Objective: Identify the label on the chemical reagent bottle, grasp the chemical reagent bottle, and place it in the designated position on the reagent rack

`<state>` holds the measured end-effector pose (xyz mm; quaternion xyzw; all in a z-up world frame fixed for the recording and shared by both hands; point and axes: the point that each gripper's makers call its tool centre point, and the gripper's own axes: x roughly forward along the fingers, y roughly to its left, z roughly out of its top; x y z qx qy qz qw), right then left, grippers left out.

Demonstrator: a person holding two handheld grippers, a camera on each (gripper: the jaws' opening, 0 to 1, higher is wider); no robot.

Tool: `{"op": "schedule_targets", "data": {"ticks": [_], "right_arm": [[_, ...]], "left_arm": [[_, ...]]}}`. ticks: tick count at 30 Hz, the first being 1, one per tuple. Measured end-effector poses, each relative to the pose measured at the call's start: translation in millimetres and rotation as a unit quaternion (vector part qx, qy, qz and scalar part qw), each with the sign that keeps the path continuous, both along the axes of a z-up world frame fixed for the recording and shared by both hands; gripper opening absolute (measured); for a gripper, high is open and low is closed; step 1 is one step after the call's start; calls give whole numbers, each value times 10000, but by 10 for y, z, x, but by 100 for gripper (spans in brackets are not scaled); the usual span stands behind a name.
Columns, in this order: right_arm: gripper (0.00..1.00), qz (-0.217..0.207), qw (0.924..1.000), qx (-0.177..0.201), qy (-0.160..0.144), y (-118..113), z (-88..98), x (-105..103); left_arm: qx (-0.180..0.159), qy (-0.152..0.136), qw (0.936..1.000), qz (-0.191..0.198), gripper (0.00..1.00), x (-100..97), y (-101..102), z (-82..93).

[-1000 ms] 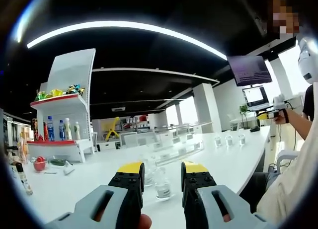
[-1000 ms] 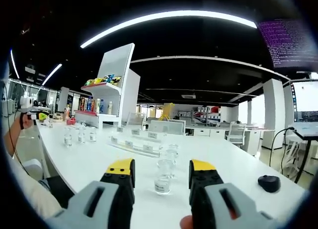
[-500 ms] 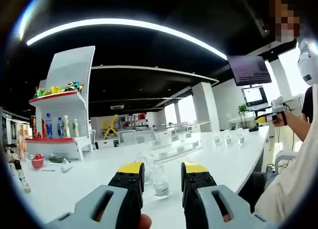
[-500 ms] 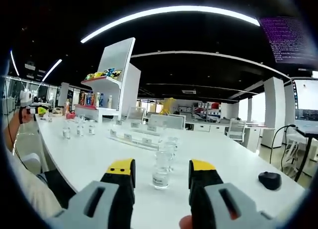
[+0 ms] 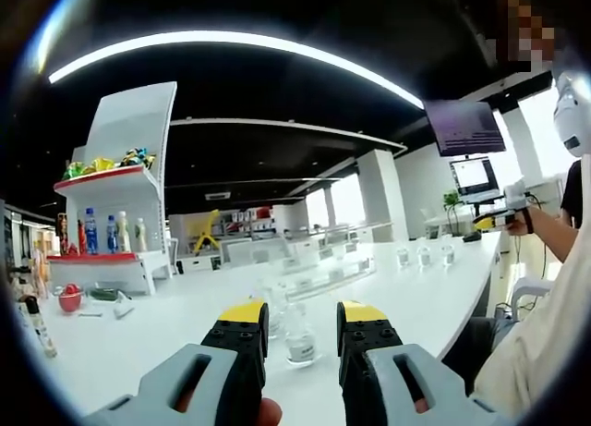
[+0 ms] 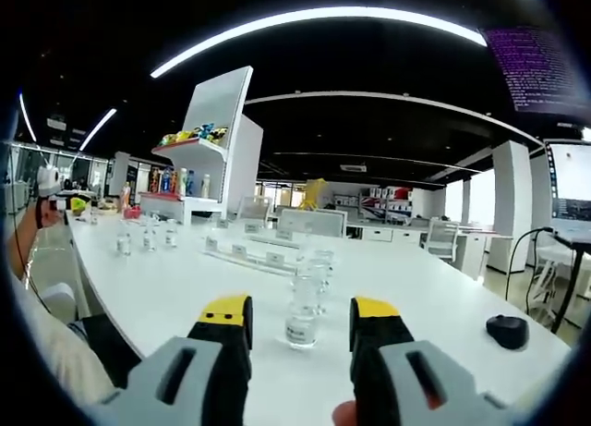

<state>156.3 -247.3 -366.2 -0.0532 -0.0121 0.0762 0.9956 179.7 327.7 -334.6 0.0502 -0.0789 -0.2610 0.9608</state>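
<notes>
A small clear reagent bottle (image 5: 300,341) with a white label stands on the white table just beyond my left gripper (image 5: 302,319), whose yellow-tipped jaws are open on either side of it without touching. More clear bottles (image 5: 270,313) stand behind it. The clear labelled reagent rack (image 5: 319,271) lies further back. In the right gripper view a clear labelled bottle (image 6: 302,320) stands just ahead of my right gripper (image 6: 303,311), which is open with nothing held. Other bottles (image 6: 317,271) stand behind it, and the rack (image 6: 247,255) stretches to the left.
A white display shelf (image 5: 115,227) with coloured drink bottles stands at the back left. Three small bottles (image 5: 423,256) sit near the table's far right edge. A black mouse (image 6: 508,331) lies on the right. A person (image 5: 554,260) sits beside the table holding another gripper.
Both cameras shifted slightly; the bottles appear a little nearer to the jaws. Nothing on the table has moved and both grippers stay open.
</notes>
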Motion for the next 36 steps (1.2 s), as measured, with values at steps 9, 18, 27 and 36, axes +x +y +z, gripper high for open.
{"op": "schedule_targets", "data": {"ticks": [9,18,27,36], "right_arm": [[41,27,10000,50,50,13,-44,29],[42,71,9999,36,89,42,-64,50],[41,49,9996,97,255,49,-182,116],[40,91,9995,90,273,159,-91,138]], "left_arm": [[37,110,9999,-15,30,18,3,-56],[127,318,9993,-133,30,34,-26,-174],[234,391,9987,-229,30,21,-80,-224],[231,347,9990,-142,30,27,-14,-193]]}}
